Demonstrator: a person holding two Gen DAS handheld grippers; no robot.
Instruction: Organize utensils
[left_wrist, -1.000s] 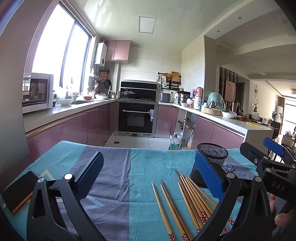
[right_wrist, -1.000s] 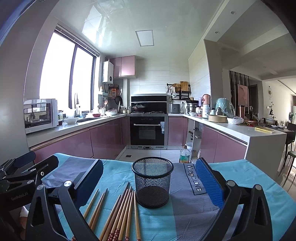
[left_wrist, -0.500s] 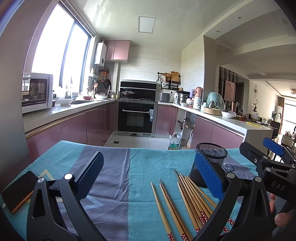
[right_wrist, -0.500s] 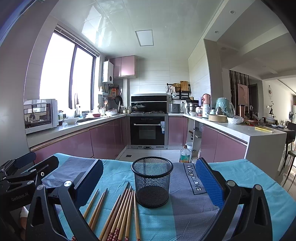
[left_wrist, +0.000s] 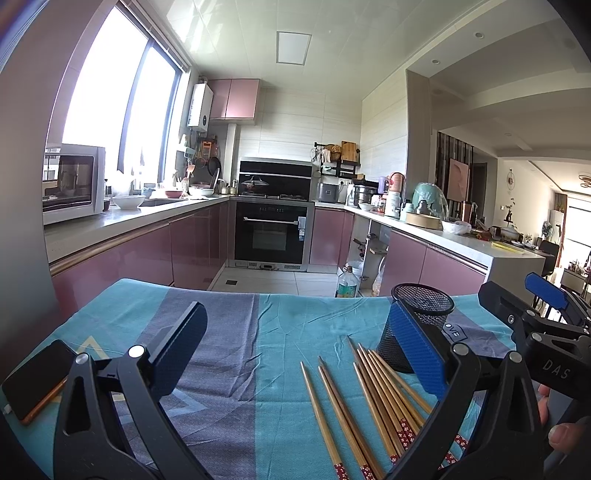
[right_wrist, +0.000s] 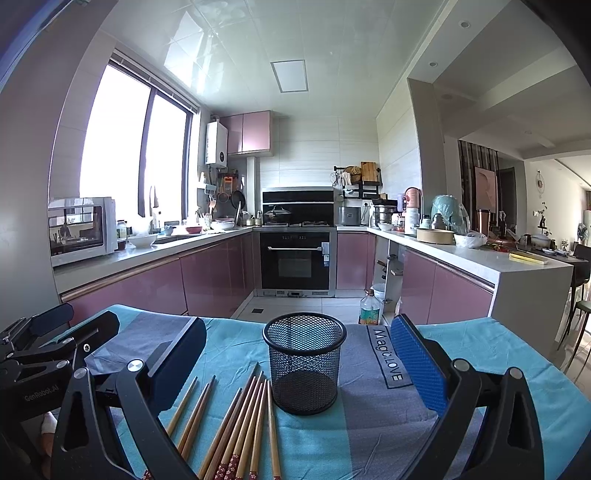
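Observation:
Several wooden chopsticks (left_wrist: 369, 402) with red patterned ends lie side by side on the blue-grey tablecloth (left_wrist: 258, 332). They also show in the right wrist view (right_wrist: 236, 421). A black mesh cup (right_wrist: 304, 362) stands upright and empty just right of them; it also shows in the left wrist view (left_wrist: 419, 325). My left gripper (left_wrist: 299, 354) is open and empty, above the cloth left of the chopsticks. My right gripper (right_wrist: 299, 365) is open and empty, with the cup between its fingers' line of sight, further off.
A black phone (left_wrist: 35, 380) lies at the cloth's left edge. The other gripper shows at the right in the left wrist view (left_wrist: 535, 332) and at the left in the right wrist view (right_wrist: 40, 354). Kitchen counters and an oven (right_wrist: 297, 258) stand beyond the table.
Both views have barely shifted. The grippers stay open and the chopsticks and cup have not moved.

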